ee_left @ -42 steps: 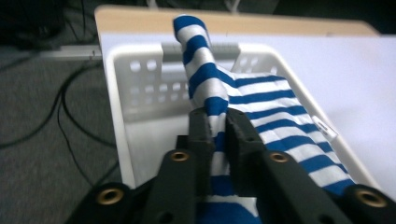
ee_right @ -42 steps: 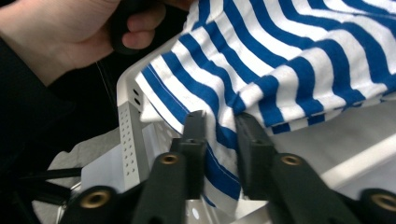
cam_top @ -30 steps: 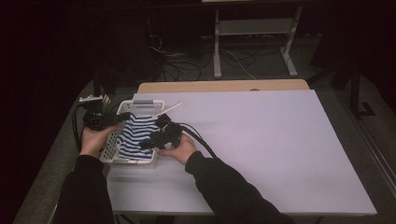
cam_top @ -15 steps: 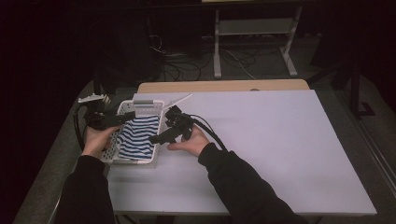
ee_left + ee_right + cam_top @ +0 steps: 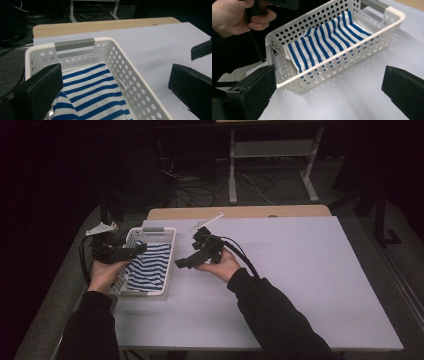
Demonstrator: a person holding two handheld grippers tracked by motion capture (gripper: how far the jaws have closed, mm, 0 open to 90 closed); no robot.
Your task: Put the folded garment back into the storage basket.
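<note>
A white perforated basket point(image 5: 166, 265) stands at the table's left, and a blue-and-white striped cloth point(image 5: 147, 270) lies folded inside it. My left gripper point(image 5: 137, 249) hovers over the basket's left rim. In the left gripper view its jaws point(image 5: 114, 75) have just been opening and stand wide apart over the cloth point(image 5: 92, 87), gripping nothing. My right gripper point(image 5: 180, 263) is just right of the basket, above the table. Its jaws point(image 5: 329, 73) have likewise just been opening, and they face the basket's side wall point(image 5: 332, 65) with nothing held.
The pale table top point(image 5: 300, 280) stretches out to the right of the basket. A wooden edge point(image 5: 240, 212) runs along its far side. Behind it, cables and a metal stand point(image 5: 270, 170) are on the dark floor. The table's left edge is near the basket.
Both grippers were down on the cloth inside the basket. The right one has lifted out and moved right onto the table side. The left has drawn back a little. The cloth lies loose.
</note>
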